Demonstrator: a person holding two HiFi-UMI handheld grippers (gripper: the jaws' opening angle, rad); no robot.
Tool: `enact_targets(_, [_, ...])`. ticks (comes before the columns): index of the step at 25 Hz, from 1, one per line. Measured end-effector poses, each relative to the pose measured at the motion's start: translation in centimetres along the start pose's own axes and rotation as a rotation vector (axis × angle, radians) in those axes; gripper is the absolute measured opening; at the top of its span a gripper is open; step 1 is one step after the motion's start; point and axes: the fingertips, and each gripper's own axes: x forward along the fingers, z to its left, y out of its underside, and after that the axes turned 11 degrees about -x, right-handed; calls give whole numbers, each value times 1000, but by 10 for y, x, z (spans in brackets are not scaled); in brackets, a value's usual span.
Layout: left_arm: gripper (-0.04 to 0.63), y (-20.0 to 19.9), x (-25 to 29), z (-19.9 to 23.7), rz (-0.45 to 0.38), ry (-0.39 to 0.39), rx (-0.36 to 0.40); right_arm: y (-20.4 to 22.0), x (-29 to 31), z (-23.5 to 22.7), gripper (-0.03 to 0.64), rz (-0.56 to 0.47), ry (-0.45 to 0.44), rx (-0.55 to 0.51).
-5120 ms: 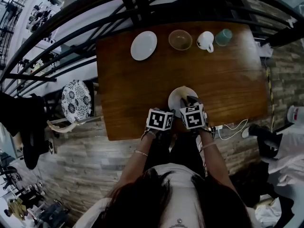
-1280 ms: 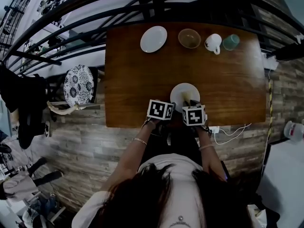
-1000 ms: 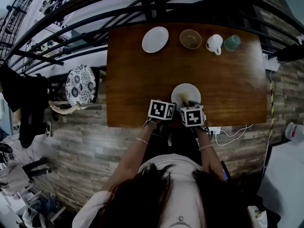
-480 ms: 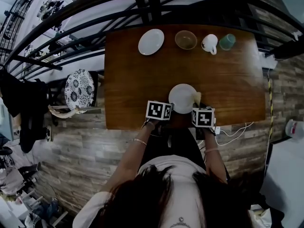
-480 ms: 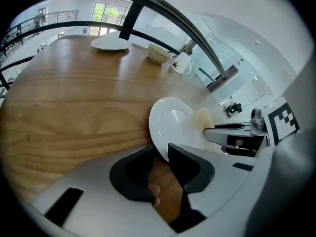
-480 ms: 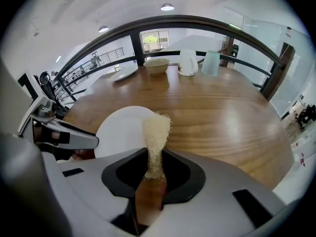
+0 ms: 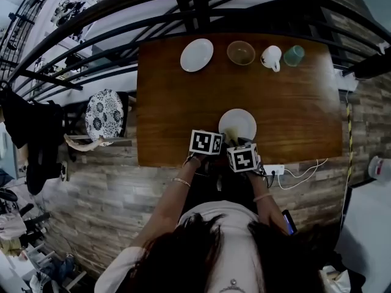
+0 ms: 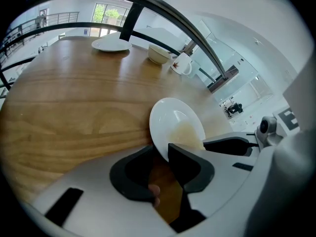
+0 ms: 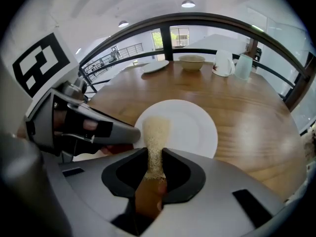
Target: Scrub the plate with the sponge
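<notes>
Your left claw (image 8: 165, 154) is clamped on the near rim of the one white plate (image 9: 190, 125) in front of you. Your right claw (image 9: 155, 168) pinches the single yellow sponge (image 9: 156, 132), which reaches past its jaws onto the plate's face, just beside the left claw. Beyond both claws, along the far edge of the wooden table (image 7: 177, 102), stand four more pieces: one second plate (image 7: 197, 55), one bowl (image 7: 241, 52), one white mug (image 7: 270, 57) and one green cup (image 7: 294, 55).
</notes>
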Motion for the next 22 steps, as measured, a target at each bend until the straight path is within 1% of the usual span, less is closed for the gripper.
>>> enact_targets(2, [100, 0, 0, 1, -4, -3, 0, -1, 3, 8, 103, 1, -15, -7])
enact_targets(5, [100, 1, 0, 3, -3, -2, 2, 3, 1, 5, 103, 4, -8, 7])
enact_targets(12, [103, 1, 0, 1, -6, 4, 4, 23, -17, -43, 103, 9, 71, 123])
enact_targets(17, [103, 1, 0, 1, -3, 5, 4, 31, -26, -72, 103, 14, 150, 158])
enact_targets(20, [103, 1, 0, 2, -5, 3, 4, 31, -24, -71, 103, 15, 139, 168])
enact_targets(22, [103, 1, 0, 2, -6, 1, 3, 29, -23, -64, 103, 23, 130, 148])
